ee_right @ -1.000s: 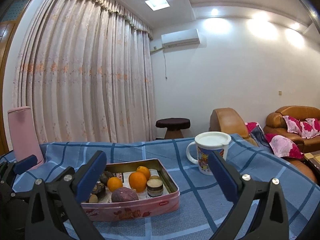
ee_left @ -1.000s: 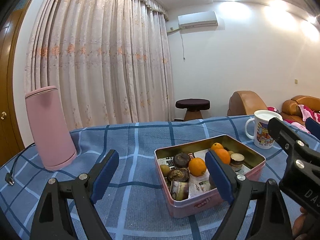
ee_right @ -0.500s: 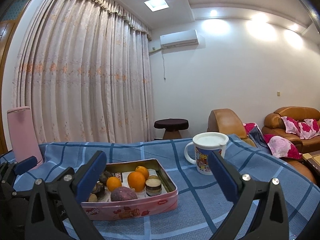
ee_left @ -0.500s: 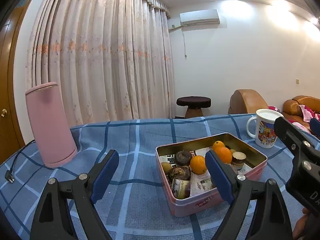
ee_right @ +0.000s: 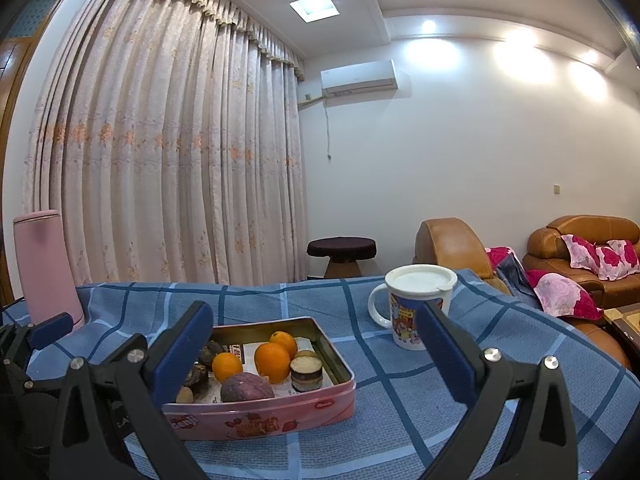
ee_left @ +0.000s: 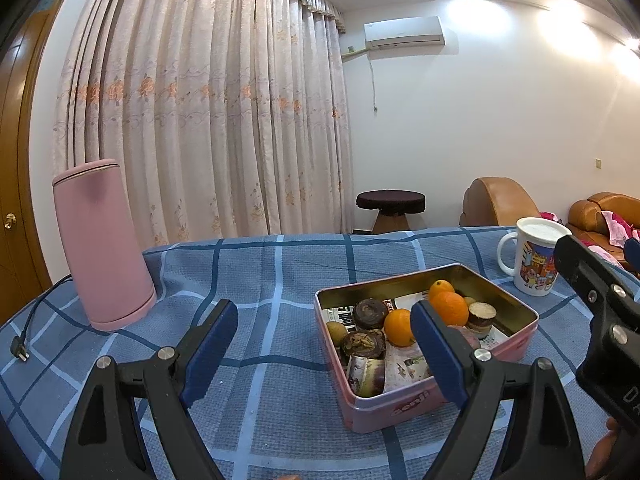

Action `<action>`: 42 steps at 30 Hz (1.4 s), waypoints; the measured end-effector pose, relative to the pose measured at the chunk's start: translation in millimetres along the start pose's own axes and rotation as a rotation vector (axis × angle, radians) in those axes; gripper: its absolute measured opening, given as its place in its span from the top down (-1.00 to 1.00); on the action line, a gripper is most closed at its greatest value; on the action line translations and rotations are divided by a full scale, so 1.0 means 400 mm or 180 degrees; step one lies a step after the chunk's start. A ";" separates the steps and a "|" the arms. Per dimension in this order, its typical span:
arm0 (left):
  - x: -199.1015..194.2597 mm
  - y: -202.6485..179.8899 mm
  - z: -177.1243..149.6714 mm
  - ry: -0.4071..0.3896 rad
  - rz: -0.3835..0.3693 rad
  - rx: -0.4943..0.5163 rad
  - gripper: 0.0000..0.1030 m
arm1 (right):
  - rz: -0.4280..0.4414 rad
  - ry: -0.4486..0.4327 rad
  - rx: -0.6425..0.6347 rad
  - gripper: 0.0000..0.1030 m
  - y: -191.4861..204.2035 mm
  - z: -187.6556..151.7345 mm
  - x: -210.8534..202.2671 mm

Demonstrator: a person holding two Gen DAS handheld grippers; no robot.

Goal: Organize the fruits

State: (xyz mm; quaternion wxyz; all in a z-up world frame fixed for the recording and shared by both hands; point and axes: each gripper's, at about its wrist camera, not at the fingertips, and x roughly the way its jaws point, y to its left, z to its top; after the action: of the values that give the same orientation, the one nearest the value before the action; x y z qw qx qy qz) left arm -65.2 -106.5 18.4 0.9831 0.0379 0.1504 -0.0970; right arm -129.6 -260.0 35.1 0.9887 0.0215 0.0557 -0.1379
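A pink tin (ee_left: 404, 404) (ee_right: 260, 416) stands on the blue checked tablecloth. In it lie three oranges (ee_left: 450, 307) (ee_right: 272, 360), dark brown fruits (ee_left: 370, 313), a purple fruit (ee_right: 246, 387) and a cut round piece (ee_right: 306, 373). My left gripper (ee_left: 322, 314) hovers open just short of the tin's near left side, nothing between its blue pads. My right gripper (ee_right: 314, 314) is open too, held back from the tin's near right side with its fingers empty. Each gripper shows at the edge of the other's view.
A white lidded mug (ee_right: 416, 312) (ee_left: 534, 264) stands right of the tin. A tall pink kettle (ee_left: 102, 244) with a cable and plug (ee_left: 20, 348) sits at the far left. Curtains, a stool and brown sofas lie beyond the table.
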 end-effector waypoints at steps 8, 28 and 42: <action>0.000 0.001 0.000 0.0003 0.0003 -0.0006 -0.74 | -0.0002 -0.0004 -0.0004 -1.00 0.000 0.000 0.001; 0.002 0.002 -0.002 0.0013 0.0012 -0.0011 -0.74 | -0.0001 -0.0003 -0.0008 -1.00 0.000 0.000 0.001; 0.013 0.014 -0.007 0.0103 0.0051 -0.0090 -0.74 | 0.0004 0.0004 -0.0017 -1.00 0.001 -0.002 0.001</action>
State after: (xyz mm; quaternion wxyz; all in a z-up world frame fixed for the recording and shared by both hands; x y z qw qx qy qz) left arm -60.0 -101.5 14.3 0.9818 0.0268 0.1672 -0.0864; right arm -129.0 -259.6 34.4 0.9888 0.0189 0.0567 -0.1370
